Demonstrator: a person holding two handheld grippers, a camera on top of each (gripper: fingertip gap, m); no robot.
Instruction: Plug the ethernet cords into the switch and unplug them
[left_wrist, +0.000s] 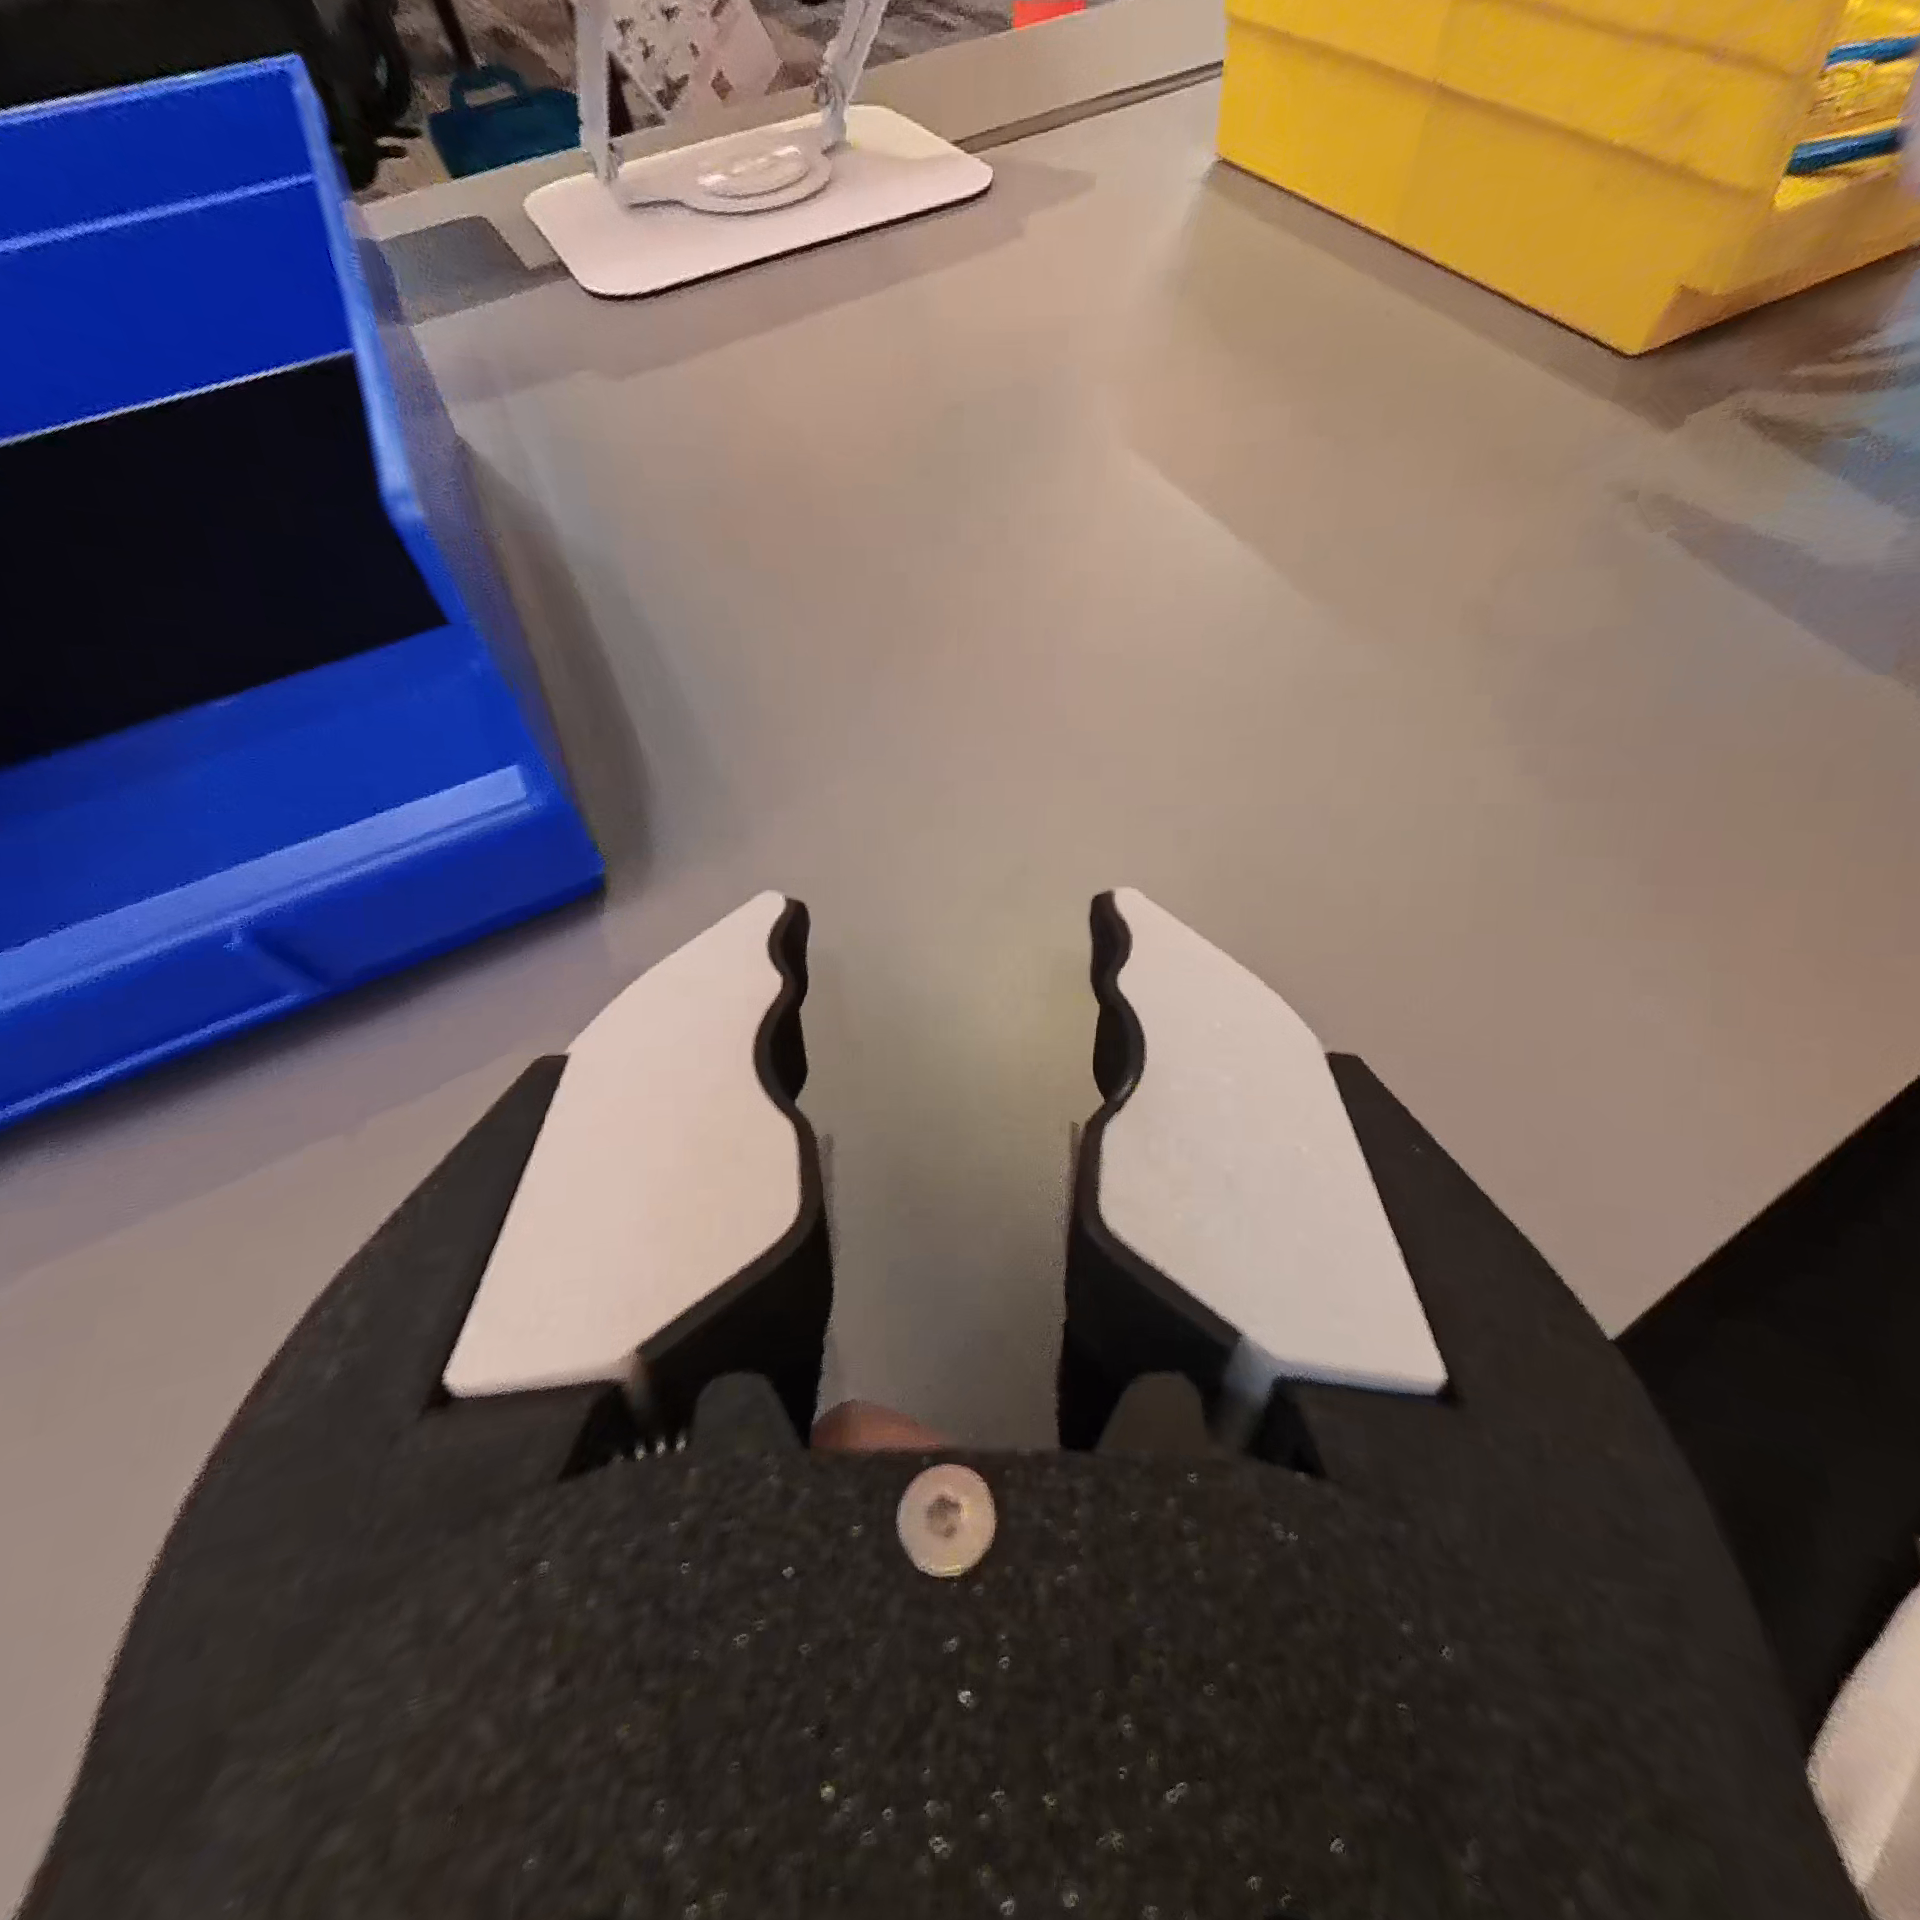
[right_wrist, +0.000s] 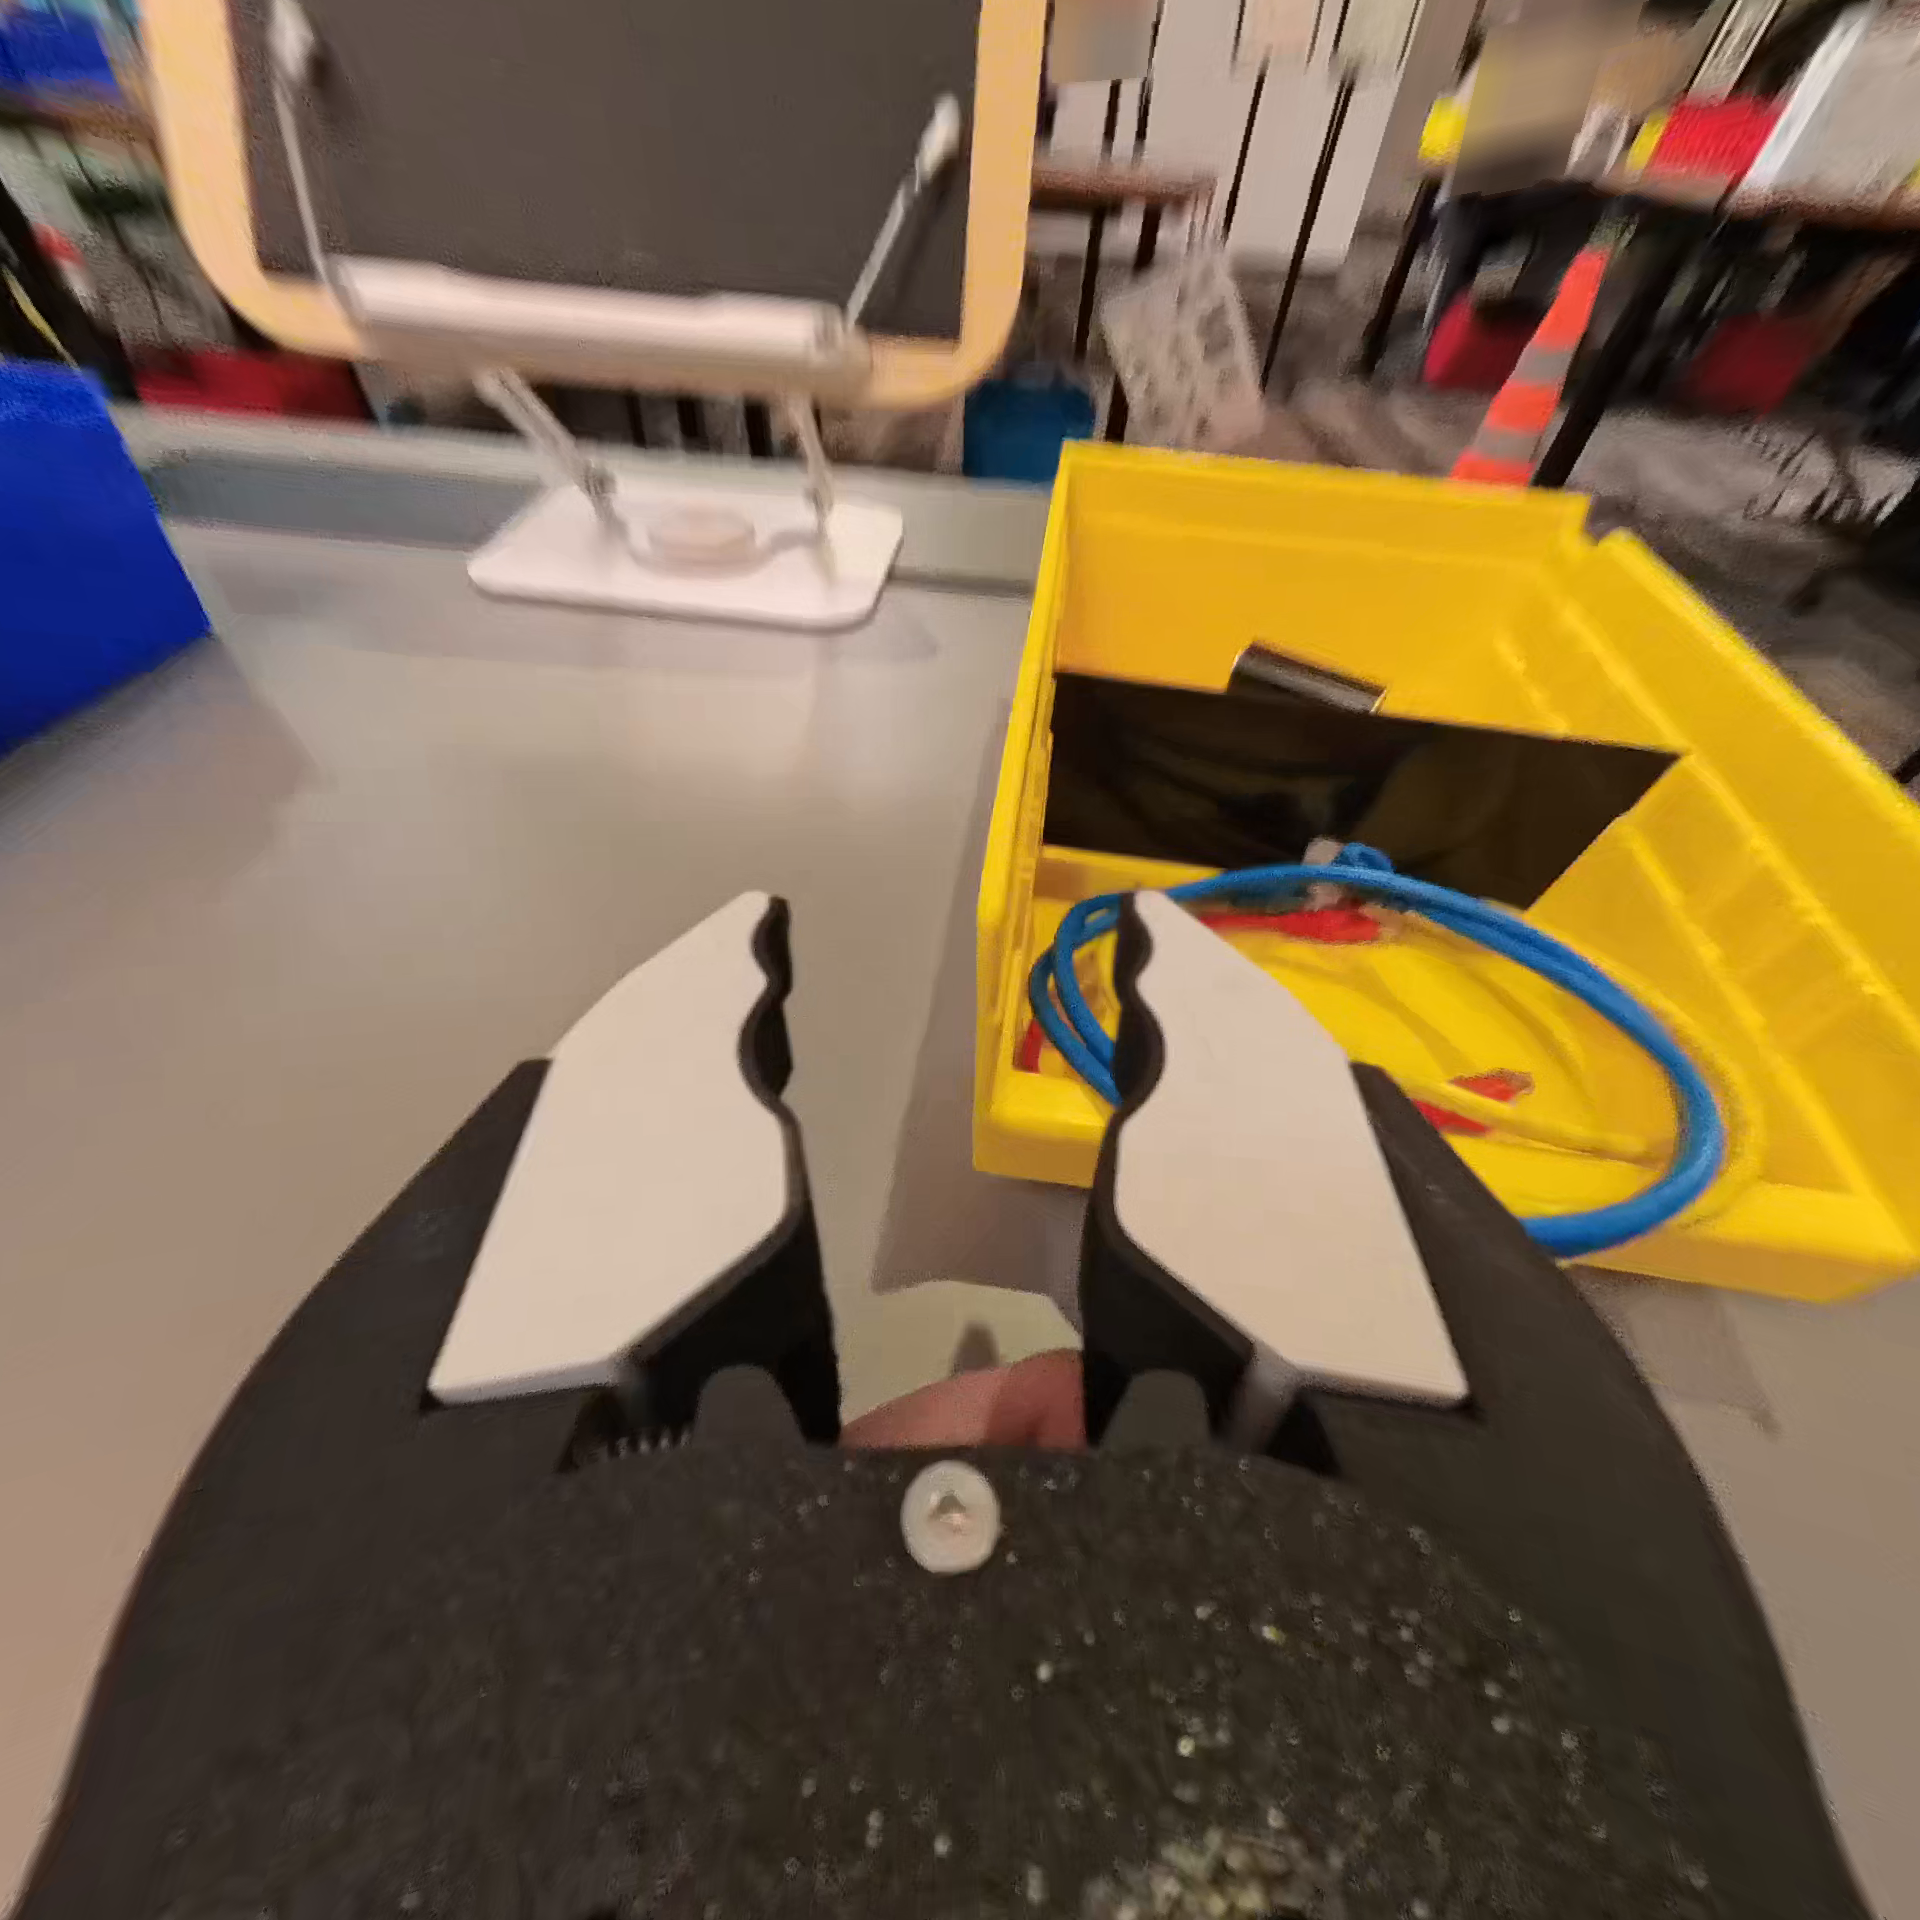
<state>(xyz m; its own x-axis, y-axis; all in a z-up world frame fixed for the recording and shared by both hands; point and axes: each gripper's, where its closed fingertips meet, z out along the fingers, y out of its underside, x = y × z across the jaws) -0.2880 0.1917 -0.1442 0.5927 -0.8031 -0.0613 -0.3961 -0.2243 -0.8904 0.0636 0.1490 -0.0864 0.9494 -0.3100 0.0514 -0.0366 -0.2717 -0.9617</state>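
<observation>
A yellow bin (right_wrist: 1299, 551) stands on the grey table at the right. In it lie a coiled blue ethernet cord (right_wrist: 1621, 997), a red cord (right_wrist: 1340, 920) and a black box-shaped device (right_wrist: 1299, 769) at the back. My right gripper (right_wrist: 951, 914) is open and empty, above the table just left of the bin's front corner. My left gripper (left_wrist: 948, 909) is open and empty over bare table. The yellow bin (left_wrist: 1507, 156) shows at the far right in the left wrist view.
A blue bin (left_wrist: 239, 665) stands at the left, its edge also in the right wrist view (right_wrist: 73, 551). A white stand base (left_wrist: 758, 208) sits at the table's far edge; it carries a framed dark screen (right_wrist: 603, 135). Shelves and an orange cone (right_wrist: 1538, 364) lie beyond. The grippers' ends are close to 35 centimetres from one another.
</observation>
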